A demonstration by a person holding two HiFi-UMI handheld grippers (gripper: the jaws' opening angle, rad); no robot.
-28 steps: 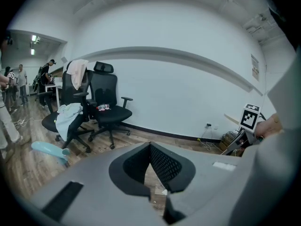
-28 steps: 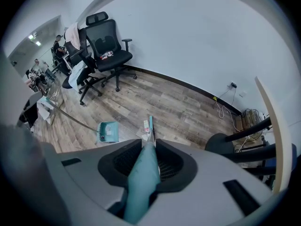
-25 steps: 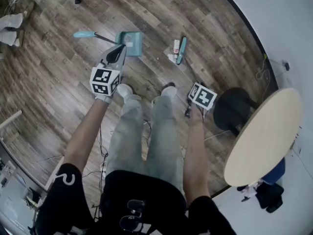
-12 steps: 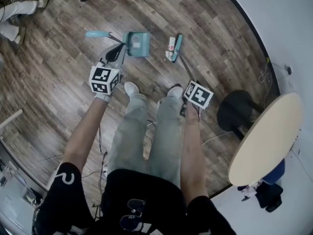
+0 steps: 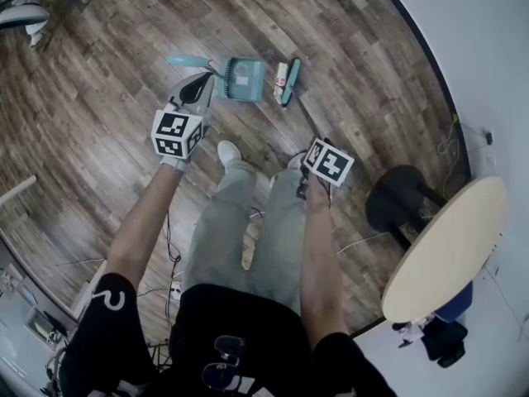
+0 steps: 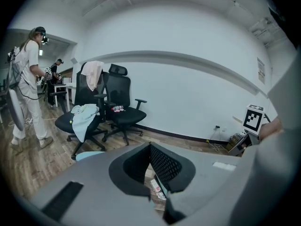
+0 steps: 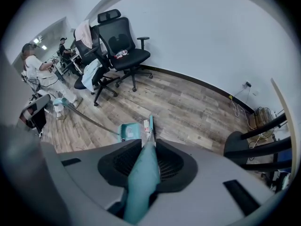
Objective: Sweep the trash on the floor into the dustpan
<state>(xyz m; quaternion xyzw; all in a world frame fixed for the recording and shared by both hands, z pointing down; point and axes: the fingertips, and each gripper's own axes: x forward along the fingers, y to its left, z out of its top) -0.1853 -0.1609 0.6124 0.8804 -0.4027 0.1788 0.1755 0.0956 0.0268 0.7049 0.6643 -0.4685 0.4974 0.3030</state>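
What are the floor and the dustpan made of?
The floor looks like wood or wood-look planks: it has brown grain, visible board seams and a dull sheen. The dustpan seems to be plastic, going by its even teal colour and smooth moulded shape.

Around us, a room with wooden boards

We see a wood-plank floor [image 5: 99,98] running to a white wall [image 5: 479,48]; on our right is a round table [image 5: 446,246] with a pale top, and a black stool [image 5: 395,195] just beside it; two black office chairs [image 6: 123,108] stand near the far wall, with a pale cloth [image 6: 84,117] draped over one seat; a person in white [image 6: 28,79] stands well apart.
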